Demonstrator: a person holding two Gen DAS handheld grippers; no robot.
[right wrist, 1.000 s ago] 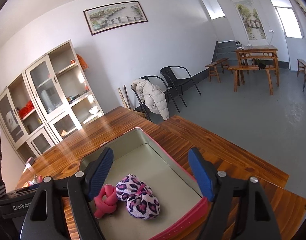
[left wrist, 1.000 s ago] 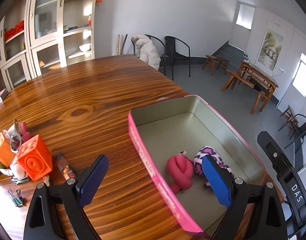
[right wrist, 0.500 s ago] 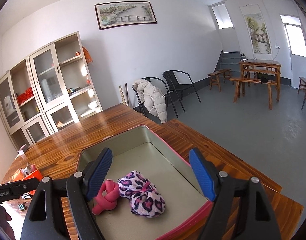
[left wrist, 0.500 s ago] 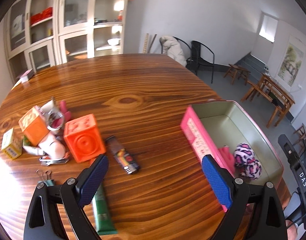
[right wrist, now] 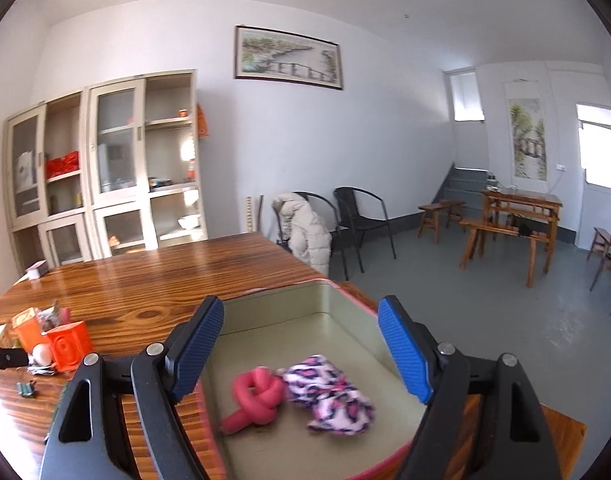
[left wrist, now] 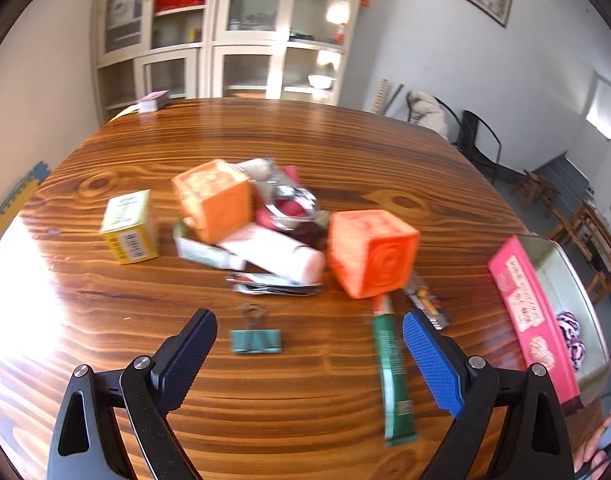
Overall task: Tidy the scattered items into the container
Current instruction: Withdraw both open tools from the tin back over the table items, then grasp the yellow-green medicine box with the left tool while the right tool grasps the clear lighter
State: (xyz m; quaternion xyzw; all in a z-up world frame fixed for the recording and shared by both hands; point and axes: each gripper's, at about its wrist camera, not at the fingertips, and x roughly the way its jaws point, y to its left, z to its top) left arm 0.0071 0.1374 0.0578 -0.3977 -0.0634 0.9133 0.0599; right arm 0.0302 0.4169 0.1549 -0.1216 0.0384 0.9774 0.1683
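We see bare wood on the table (left wrist: 105, 360) around the teal clip (left wrist: 255, 340), so our left gripper (left wrist: 309, 364), fingers wide apart, has room there. Past the clip a crowded pile blocks the way: two orange blocks (left wrist: 372, 252), a white tube (left wrist: 273, 252) and a yellow box (left wrist: 130, 226) sit close together. A green tube (left wrist: 393, 376) lies just beside the right finger. Our right gripper (right wrist: 301, 350) hangs spread wide over the pink tin (right wrist: 305, 320); a pink knot (right wrist: 257, 396) and a spotted cloth (right wrist: 329, 394) fill the near part, and the far floor is bare.
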